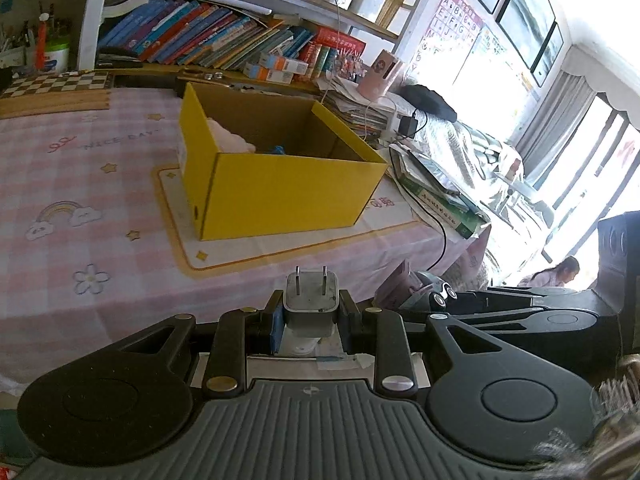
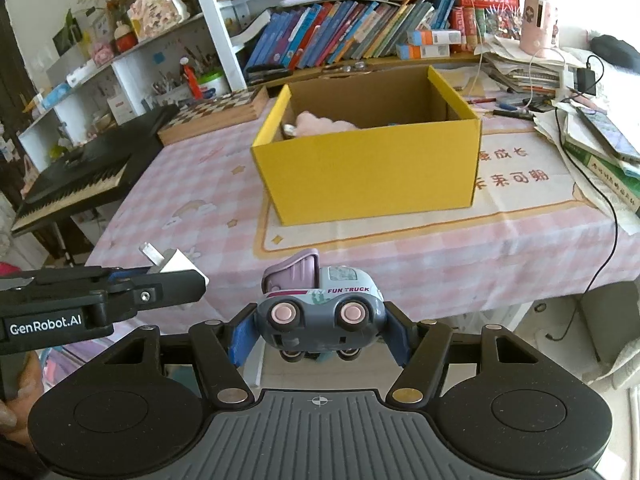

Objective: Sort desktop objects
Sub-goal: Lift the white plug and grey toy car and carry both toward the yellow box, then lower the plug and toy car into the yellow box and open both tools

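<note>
L gripper (image 1: 310, 312) clamped on white plug adapter (image 1: 310, 300), jaws narrow, prongs pointing fwd/up. R gripper (image 2: 320, 328) roughly half open, pads pressed on toy truck (image 2: 318, 304), truck on its side, wheels facing cam. Both held at near edge of table, pink checked cloth (image 2: 460, 256). Further in: yellow box (image 2: 372, 168) on mat (image 2: 520, 184), open top, pink soft item (image 2: 320, 126) inside. Behind: bookshelf (image 2: 340, 32).
</note>
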The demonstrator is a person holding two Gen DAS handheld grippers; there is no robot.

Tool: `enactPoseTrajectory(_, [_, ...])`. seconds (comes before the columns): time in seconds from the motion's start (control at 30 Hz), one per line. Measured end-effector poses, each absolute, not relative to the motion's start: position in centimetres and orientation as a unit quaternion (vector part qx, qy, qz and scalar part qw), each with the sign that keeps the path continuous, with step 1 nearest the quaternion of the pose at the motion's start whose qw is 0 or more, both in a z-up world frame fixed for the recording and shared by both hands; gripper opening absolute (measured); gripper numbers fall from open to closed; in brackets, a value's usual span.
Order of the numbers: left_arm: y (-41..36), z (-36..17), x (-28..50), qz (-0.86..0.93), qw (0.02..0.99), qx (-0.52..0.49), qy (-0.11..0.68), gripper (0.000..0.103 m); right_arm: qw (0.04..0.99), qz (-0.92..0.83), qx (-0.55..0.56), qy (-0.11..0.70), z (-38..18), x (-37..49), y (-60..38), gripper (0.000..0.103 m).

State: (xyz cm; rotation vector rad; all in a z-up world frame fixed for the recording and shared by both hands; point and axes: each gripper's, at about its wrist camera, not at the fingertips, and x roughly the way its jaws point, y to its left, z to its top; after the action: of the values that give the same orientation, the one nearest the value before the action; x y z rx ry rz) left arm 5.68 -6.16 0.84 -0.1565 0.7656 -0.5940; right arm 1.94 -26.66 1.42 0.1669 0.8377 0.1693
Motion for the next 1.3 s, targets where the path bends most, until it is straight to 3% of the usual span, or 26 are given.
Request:
enactPoseTrajectory(0.77, [-14.2,2.6,11.1,-0.189,0.924,-0.085,0.321,0.024,0.922,0.148,0.067,0.351,3.1,9.4,-35.1,0.065])
enactPoseTrajectory(1.3, [-17.3,3.1,21.4,-0.167,0.938,0.009,0.304,0.024,0.935,0.191,-0.024,0.297,5.3,20.2,-35.2,0.065])
